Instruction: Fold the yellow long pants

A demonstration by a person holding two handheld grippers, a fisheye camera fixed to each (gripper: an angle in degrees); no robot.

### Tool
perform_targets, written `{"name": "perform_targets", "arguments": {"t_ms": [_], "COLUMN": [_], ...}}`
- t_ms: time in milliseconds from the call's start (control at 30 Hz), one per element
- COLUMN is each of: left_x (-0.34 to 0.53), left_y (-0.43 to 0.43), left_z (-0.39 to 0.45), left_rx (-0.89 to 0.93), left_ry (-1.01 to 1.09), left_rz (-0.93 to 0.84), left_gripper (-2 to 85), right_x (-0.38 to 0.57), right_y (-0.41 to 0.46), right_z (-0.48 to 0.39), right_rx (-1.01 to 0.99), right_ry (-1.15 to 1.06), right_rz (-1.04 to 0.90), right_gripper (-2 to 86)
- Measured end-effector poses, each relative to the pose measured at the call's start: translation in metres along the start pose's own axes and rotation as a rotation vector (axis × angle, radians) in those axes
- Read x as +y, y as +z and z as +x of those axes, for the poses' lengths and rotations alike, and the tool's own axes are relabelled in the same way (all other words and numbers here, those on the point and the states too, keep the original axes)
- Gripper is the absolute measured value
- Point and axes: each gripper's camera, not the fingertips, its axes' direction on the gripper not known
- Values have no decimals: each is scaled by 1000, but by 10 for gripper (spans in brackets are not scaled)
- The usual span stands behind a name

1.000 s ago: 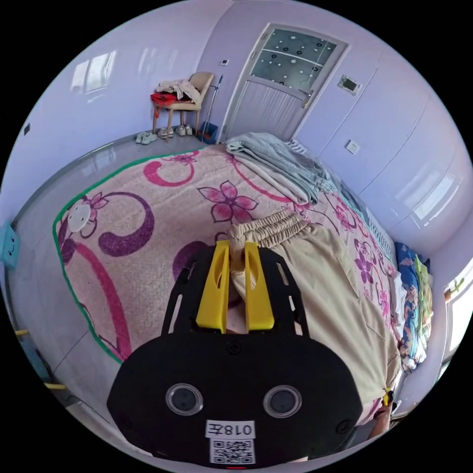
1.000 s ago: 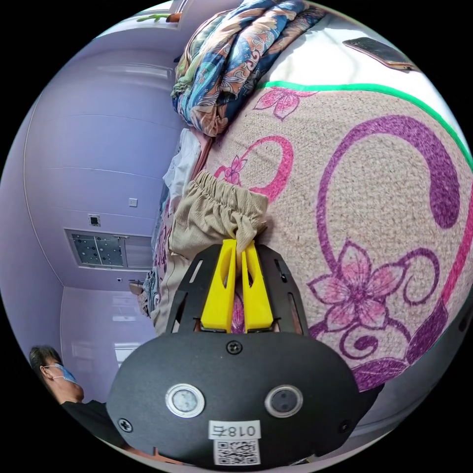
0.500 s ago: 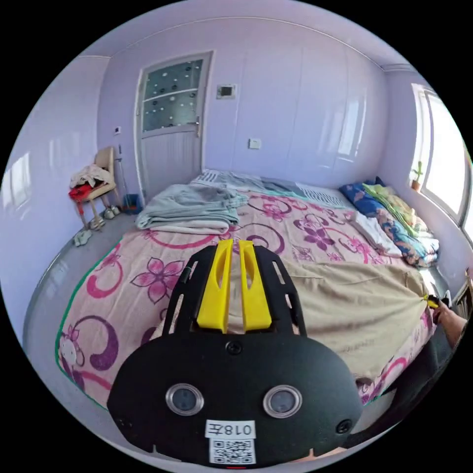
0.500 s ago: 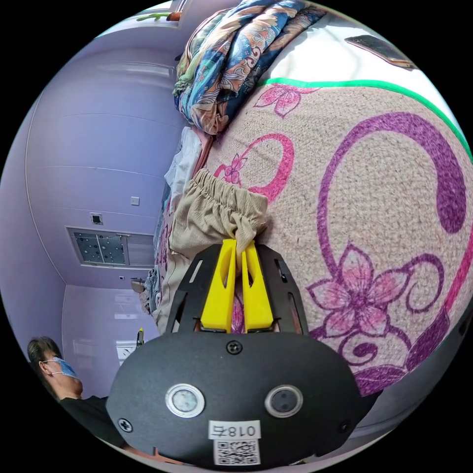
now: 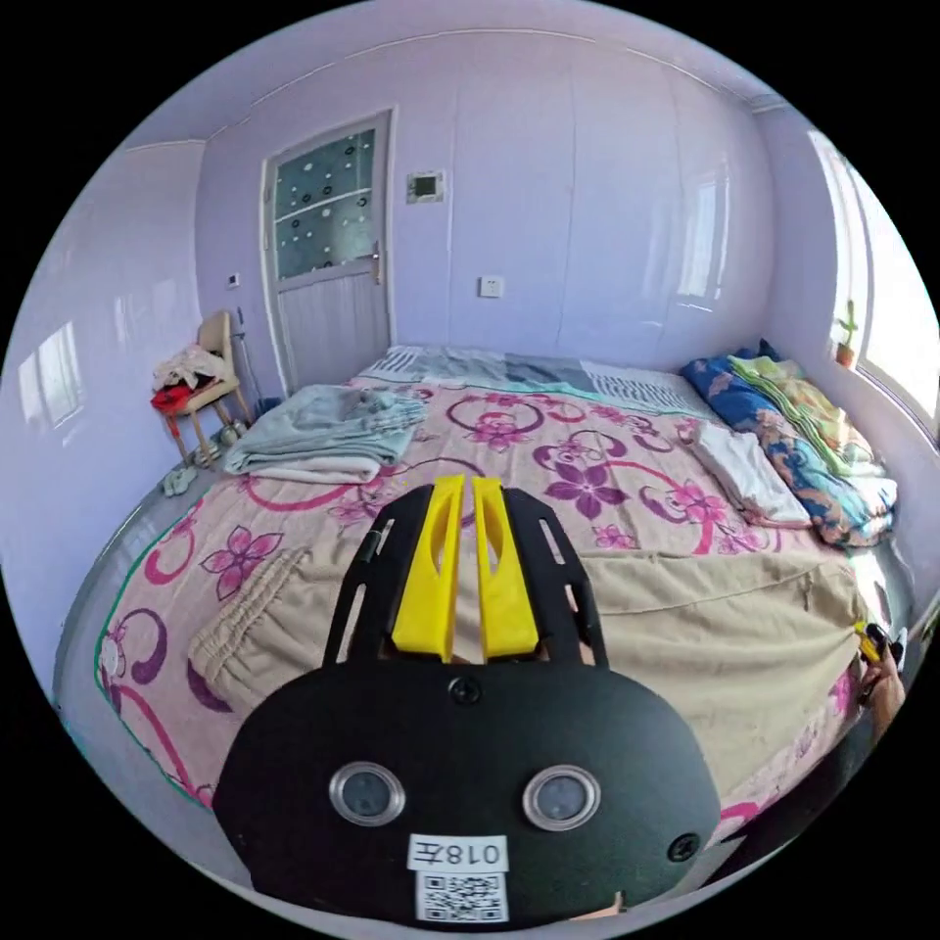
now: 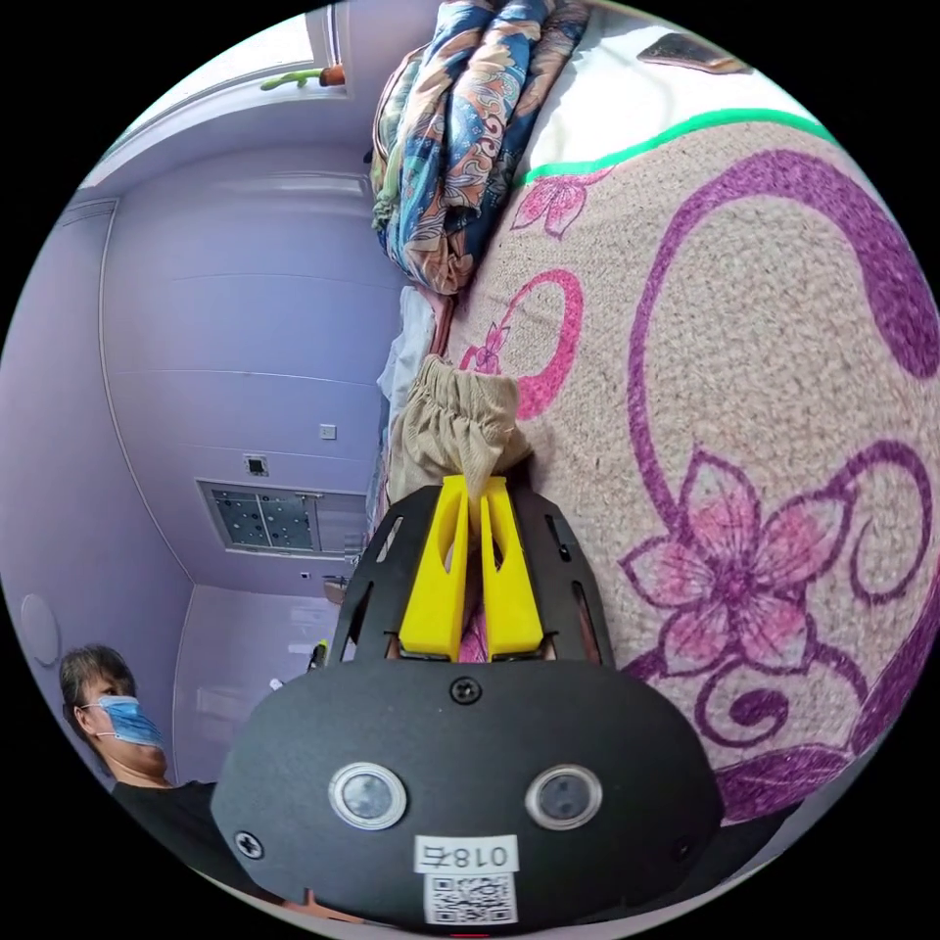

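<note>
The yellow-beige long pants (image 5: 705, 627) lie spread across the near side of the flowered bedspread (image 5: 548, 431). Their gathered elastic end (image 5: 245, 617) rests at the left. My left gripper (image 5: 465, 485) hovers above them with its yellow jaws together and nothing between them. At the far right edge of the left gripper view, the right gripper (image 5: 867, 646) and a hand (image 5: 886, 690) hold the pants' other end. In the right gripper view, my right gripper (image 6: 480, 482) is shut on a bunched elastic edge of the pants (image 6: 460, 431), low over the bedspread (image 6: 744, 392).
A folded grey-green pile (image 5: 323, 436) sits at the bed's far left. A patterned quilt (image 5: 803, 450) and a white folded cloth (image 5: 749, 470) lie at the right. A chair (image 5: 201, 377) with clothes stands by the door (image 5: 323, 255). A masked person (image 6: 117, 715) is behind the right gripper.
My left gripper let go of the pants' elastic edge, shut and rose back from the bed; that end now lies flat. The right gripper kept its hold and shifted slightly.
</note>
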Motion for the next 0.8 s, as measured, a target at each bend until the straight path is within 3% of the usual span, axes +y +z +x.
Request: {"name": "perform_targets", "arguments": {"t_ms": [33, 133, 233, 300, 333, 467, 667, 800], "left_x": [-10, -14, -23, -32, -36, -60, -2, 116], "left_y": [24, 98, 175, 228, 257, 261, 110, 85], "left_z": [85, 286, 404, 440, 452, 437, 342, 332], "left_rx": [135, 301, 294, 270, 245, 306, 486, 692], "left_ry": [91, 304, 387, 388, 375, 270, 108, 160], "left_rz": [-51, -201, -316, -431, -504, -486, -116, -334], "left_gripper": [-7, -9, -10, -10, -10, -10, -10, -10], "right_x": [2, 12, 25, 35, 38, 51, 78, 101], "right_y": [-1, -4, -7, -9, -9, -11, -7, 13], "right_z": [-1, -4, -9, -18, -21, -47, -94, -169], "right_rx": [-7, -59, -113, -126, -125, -141, -184, -181], "right_ry": [1, 16, 49, 57, 55, 26, 10, -129], "right_rz": [4, 26, 52, 63, 61, 42, 77, 78], "right_gripper": [8, 8, 8, 8, 8, 8, 8, 8]}}
